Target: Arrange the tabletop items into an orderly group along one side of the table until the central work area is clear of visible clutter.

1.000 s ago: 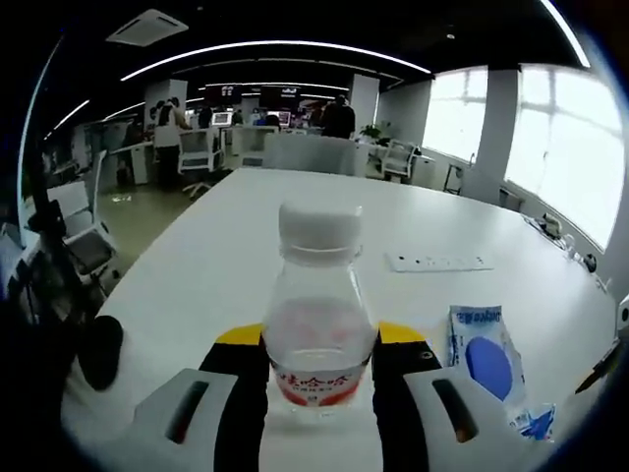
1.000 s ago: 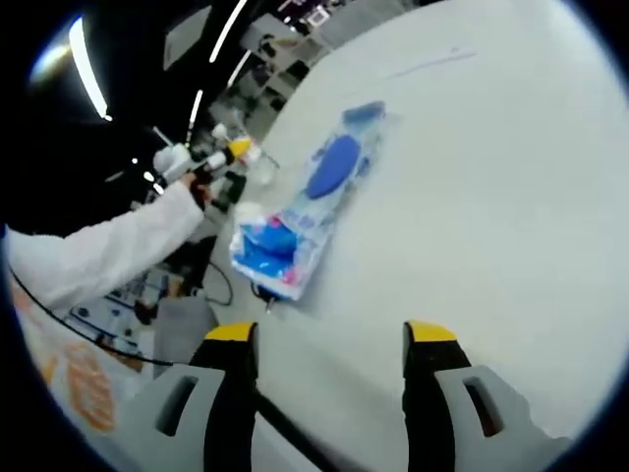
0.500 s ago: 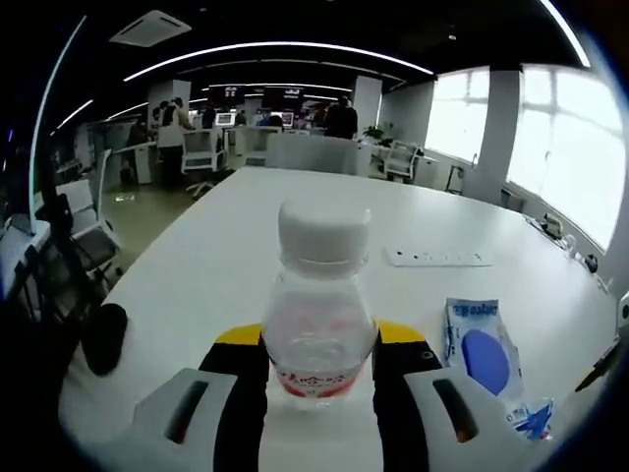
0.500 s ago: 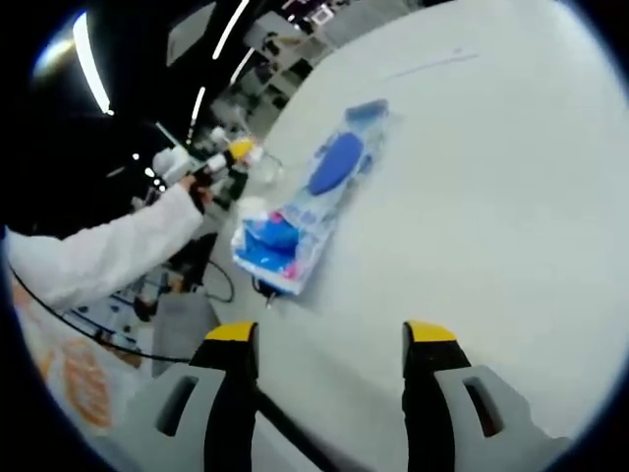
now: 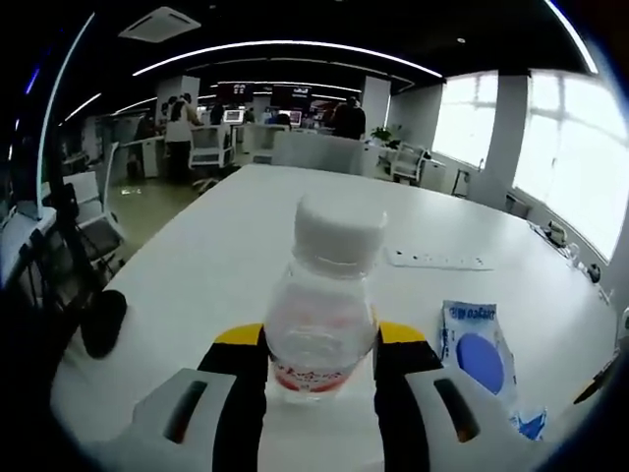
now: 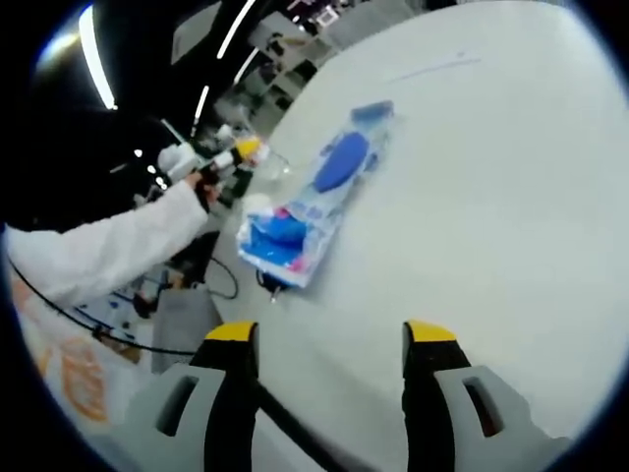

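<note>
Water bottle [image 5: 322,300] stands near-upright, cap tilting right, clamped in the left gripper [image 5: 320,344] at frame centre. Right gripper [image 6: 330,339], jaws wide and empty, faces a blue wipes packet [image 6: 314,204] lying diagonally on the white table [image 6: 491,197].

each gripper, the left gripper [image 5: 319,346] and the right gripper [image 6: 329,339], has two black jaws tipped with yellow, set on pale grey housings that carry a dark oblong slot on each side. a thin black cable [image 6: 295,433] runs past the right gripper's left jaw. the person's sleeve [image 6: 93,258] is white and loose.
</note>
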Demonstrator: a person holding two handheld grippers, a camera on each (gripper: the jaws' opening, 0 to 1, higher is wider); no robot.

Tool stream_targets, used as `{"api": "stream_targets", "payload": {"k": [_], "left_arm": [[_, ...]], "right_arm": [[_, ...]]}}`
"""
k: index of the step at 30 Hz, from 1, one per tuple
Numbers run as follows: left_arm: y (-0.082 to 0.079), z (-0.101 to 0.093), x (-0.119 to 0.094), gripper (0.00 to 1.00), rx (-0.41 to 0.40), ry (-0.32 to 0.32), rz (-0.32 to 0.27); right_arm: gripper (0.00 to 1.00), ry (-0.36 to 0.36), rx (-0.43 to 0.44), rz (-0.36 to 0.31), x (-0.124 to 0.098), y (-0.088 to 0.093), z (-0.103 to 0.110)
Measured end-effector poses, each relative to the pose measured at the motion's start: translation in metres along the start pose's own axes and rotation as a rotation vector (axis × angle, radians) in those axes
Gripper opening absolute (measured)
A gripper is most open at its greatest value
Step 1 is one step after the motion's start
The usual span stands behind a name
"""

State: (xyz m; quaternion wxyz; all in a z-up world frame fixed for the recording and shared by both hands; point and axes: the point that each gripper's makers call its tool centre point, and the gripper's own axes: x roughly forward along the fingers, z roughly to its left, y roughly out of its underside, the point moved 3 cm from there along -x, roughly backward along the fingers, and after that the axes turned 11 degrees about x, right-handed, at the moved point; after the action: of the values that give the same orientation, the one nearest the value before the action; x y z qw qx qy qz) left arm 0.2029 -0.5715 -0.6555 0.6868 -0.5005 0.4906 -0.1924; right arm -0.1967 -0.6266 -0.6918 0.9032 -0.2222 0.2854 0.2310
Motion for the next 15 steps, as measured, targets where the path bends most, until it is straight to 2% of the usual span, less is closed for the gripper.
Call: {"api": "stream_targets", "payload": {"k": [10, 15], "left_arm": [[0.001, -0.001, -0.022, 0.45, -0.006, -0.003, -0.001], [0.002, -0.001, -0.034, 0.54, -0.013, 0.006, -0.016]], "right_arm": [[0.58, -0.024, -0.015, -0.015, 0.001, -0.003, 0.006], [0.58, -0.040, -0.032, -0.014, 0.001, 0.000, 0.009]]}}
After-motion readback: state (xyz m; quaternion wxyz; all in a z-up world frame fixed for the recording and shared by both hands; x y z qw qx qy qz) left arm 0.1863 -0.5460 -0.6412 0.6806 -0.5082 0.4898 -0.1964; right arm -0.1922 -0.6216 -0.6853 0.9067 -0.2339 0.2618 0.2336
